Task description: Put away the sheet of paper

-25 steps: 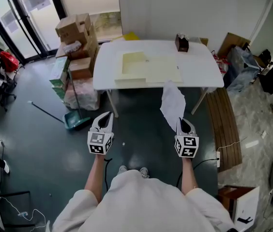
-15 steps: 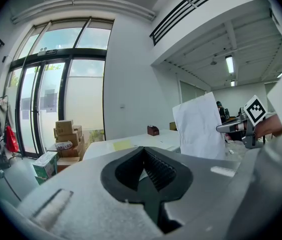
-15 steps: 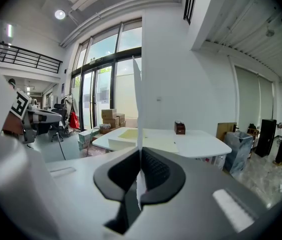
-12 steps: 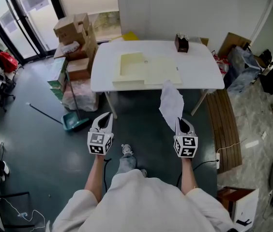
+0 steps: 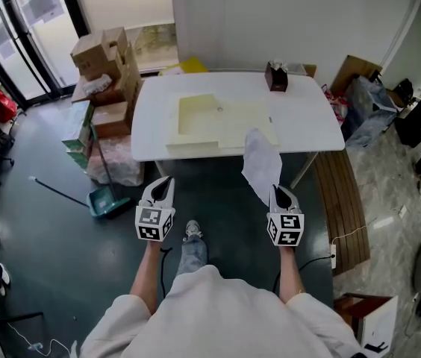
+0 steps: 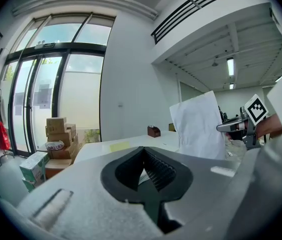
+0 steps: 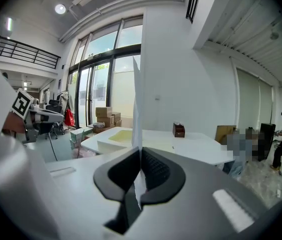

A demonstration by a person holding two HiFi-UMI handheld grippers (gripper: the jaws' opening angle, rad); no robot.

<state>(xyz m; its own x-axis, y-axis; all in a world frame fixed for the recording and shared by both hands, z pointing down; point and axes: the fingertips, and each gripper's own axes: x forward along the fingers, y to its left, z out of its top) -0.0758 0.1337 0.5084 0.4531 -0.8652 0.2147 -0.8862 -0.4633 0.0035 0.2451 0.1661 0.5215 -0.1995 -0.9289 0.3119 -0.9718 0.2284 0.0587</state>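
Head view has the person standing short of the white rectangular bench (image 5: 307,121), with both arms held out over the dark floor. On the left, the left hand-held gripper (image 5: 165,181) is clenched on nothing, so it gives the sheet no support. To its right, the right hand-held gripper (image 5: 277,189) is clamped on the lower edge of the white sheet of paper (image 5: 261,162). The sheet stands up from the jaws, bent and rumpled. It is in the air, and its top overlaps the bench's near edge only in this view.

The main risk, as I judge it, comes from that single narrow grip. The limp sheet could flop over and crease, or work loose from the pads and drop to the floor. Its free top could also catch the bench's near rim on arrival and buckle. It might then land askew on the pale cream flat boards (image 5: 218,118) lying mid-bench.

Little writing can be read:
- **Brown cardboard boxes:** the stack (image 5: 106,51) at the far left carries print too small to read.
- **Gripper cubes:** both show only black-and-white square markers, no words.
- **Small dark brown box:** this box (image 5: 275,75) on the bench's far side shows no legible label.
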